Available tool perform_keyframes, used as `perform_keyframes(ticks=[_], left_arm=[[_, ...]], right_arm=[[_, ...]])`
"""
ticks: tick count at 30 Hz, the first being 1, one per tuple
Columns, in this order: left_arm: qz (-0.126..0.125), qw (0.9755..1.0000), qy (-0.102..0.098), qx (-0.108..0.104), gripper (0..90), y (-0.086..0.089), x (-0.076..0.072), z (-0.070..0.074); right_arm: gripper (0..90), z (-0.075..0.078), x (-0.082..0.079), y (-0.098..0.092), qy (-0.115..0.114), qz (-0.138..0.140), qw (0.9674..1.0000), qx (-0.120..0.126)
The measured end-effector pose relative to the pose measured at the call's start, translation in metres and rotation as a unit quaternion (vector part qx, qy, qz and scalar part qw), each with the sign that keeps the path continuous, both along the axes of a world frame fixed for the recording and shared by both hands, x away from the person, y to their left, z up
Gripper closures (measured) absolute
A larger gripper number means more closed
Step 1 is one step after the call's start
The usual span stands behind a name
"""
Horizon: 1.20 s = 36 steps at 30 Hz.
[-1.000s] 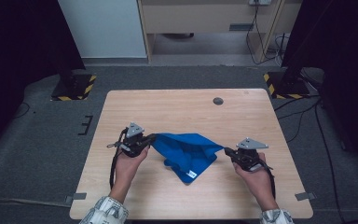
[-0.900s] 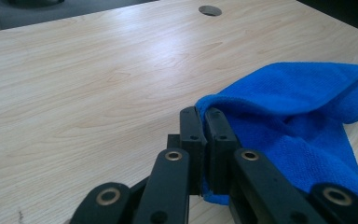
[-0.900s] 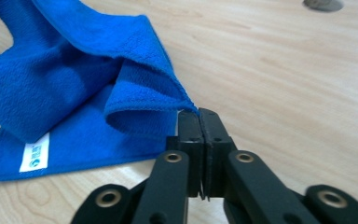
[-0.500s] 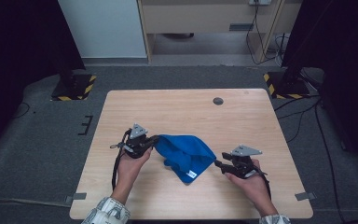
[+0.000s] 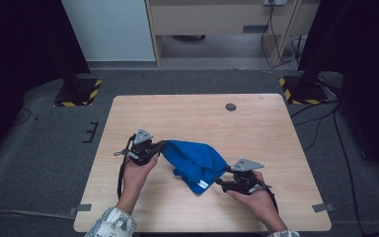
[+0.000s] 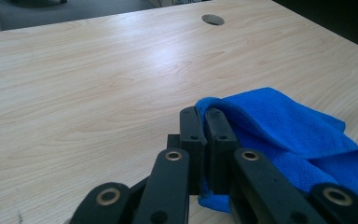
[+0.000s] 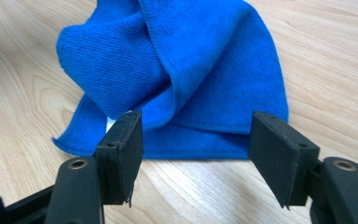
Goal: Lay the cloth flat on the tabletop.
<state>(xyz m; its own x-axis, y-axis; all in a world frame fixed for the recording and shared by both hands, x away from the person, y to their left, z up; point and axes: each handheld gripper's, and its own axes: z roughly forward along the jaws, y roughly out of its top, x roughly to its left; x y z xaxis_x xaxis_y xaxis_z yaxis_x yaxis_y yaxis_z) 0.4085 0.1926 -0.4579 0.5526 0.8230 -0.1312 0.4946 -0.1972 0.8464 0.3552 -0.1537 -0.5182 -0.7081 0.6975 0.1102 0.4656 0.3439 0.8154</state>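
Wooden table (image 5: pixel 187 113): left tongs (image 5: pixel 159 147) pinch blue cloth (image 5: pixel 197 160).

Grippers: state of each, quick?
Left gripper: shut on the cloth.
Right gripper: open, jaws just opened, nothing between them, cloth ahead.

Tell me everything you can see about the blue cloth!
The blue cloth is a soft, fuzzy towel, looking like microfibre, with a small white tag near its front edge. It lies rumpled and folded over itself on the wooden table. The left gripper is shut on one corner, lifting it a little. The right gripper has just been opening; its pads sit just short of the near edge, not touching.
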Motion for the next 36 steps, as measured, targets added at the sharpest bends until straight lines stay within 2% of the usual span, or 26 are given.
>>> perform_keyframes(ticks=[7,16,24,27,30,33,36], left_arm=[[0.007,1.0000,-0.001,-0.002,86.9,0.003,0.000,0.001],[0.015,0.9999,0.000,-0.007,86.9,0.006,0.001,0.001],[0.011,0.9999,-0.003,-0.012,86.9,0.005,-0.001,0.001],[0.013,0.9998,-0.006,-0.015,87.0,0.006,-0.001,0.002],[0.018,0.9996,-0.006,-0.021,87.1,0.009,-0.002,0.002],[0.019,0.9996,-0.005,-0.021,87.2,0.012,-0.002,0.001],[0.017,0.9997,-0.002,-0.019,87.2,0.013,-0.002,-0.001]], right_arm=[[33.0,-0.001,-0.004,0.010,0.002,0.003,1.0000,0.003],[32.3,-0.003,-0.002,0.029,0.005,-0.012,0.9999,0.011],[45.8,-0.005,0.010,0.046,0.014,-0.038,0.9991,0.010],[48.8,-0.007,0.015,0.051,0.025,-0.051,0.9983,-0.008],[59.8,-0.007,0.018,0.054,0.022,-0.057,0.9978,-0.024],[73.1,-0.007,0.020,0.050,0.017,-0.062,0.9975,-0.029],[77.8,-0.004,0.023,0.043,0.014,-0.065,0.9973,-0.031]])
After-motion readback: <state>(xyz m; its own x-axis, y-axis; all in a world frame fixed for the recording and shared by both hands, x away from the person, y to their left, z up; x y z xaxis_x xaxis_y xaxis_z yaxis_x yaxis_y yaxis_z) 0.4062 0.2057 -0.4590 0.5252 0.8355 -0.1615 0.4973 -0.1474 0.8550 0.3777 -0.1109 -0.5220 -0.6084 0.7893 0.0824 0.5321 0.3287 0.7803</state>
